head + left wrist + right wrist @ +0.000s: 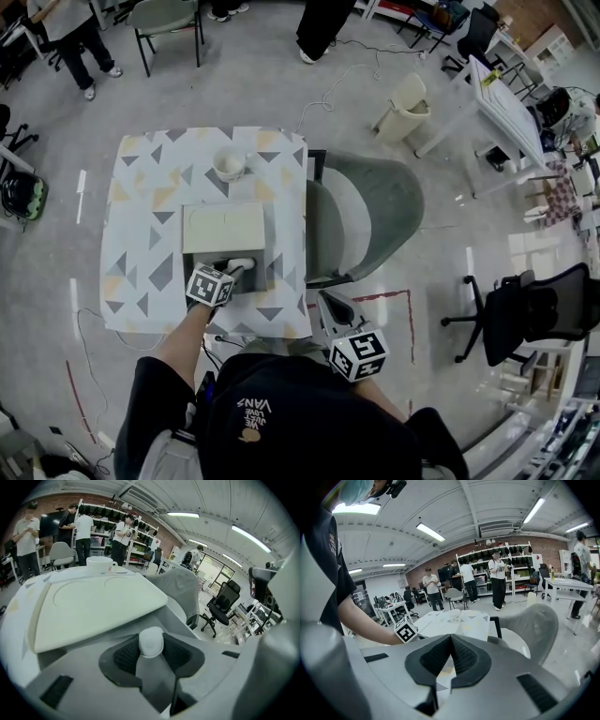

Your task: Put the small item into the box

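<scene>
On the patterned table stands a grey box [270, 251] with a cream lid [223, 228] lying across its far part. My left gripper [234, 270] reaches over the box's near open end, shut on a small white item [241, 264]. In the left gripper view the small white item [151, 642] stands upright between the black pads [123, 656], just before the cream lid [93, 606]. My right gripper [328, 305] hangs off the table's near right corner, and its jaws [450, 639] are shut with nothing in them.
A white cup [229, 165] stands at the table's far side on the patterned cloth [141, 216]. A grey chair [370, 214] is pushed against the table's right edge. A black office chair [534, 309] stands on the right, and people stand at the back.
</scene>
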Motion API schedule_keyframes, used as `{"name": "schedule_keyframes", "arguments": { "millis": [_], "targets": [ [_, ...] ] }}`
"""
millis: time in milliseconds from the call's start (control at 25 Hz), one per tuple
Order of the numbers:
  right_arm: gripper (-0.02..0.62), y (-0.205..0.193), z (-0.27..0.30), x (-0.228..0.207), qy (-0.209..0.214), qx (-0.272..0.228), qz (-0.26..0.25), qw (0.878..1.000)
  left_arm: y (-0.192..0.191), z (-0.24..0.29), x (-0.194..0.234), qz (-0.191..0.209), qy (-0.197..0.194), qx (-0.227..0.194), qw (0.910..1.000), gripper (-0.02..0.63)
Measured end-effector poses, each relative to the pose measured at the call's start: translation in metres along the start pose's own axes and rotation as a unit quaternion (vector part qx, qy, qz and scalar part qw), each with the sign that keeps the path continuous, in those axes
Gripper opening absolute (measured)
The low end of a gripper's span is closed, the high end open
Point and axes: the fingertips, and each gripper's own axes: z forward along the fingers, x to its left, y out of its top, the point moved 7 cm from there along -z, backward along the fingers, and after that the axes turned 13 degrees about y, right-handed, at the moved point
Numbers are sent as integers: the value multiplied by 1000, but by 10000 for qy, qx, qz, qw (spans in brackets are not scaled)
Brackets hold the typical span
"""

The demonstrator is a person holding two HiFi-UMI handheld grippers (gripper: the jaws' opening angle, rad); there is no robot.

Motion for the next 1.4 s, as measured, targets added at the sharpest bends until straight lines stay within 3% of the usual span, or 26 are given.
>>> {"name": "schedule_keyframes", "arguments": {
  "millis": [200, 400, 800, 1400],
  "targets": [
    [0, 0, 0, 0, 28, -6, -3, 10000, -2, 0, 3, 24, 167, 262, 9995, 141],
    [-1, -1, 0, 1, 46, -9, -15, 10000, -17, 6, 12, 365, 669, 781, 9940, 142],
    [-1, -5, -8, 0, -41, 8, 23, 10000, -27, 10, 16, 717, 844, 1134, 9874, 142],
    [0, -8, -15, 4, 72, 60, -51, 9999, -28, 5, 15, 734, 942, 862, 9891, 167]
  ]
}}
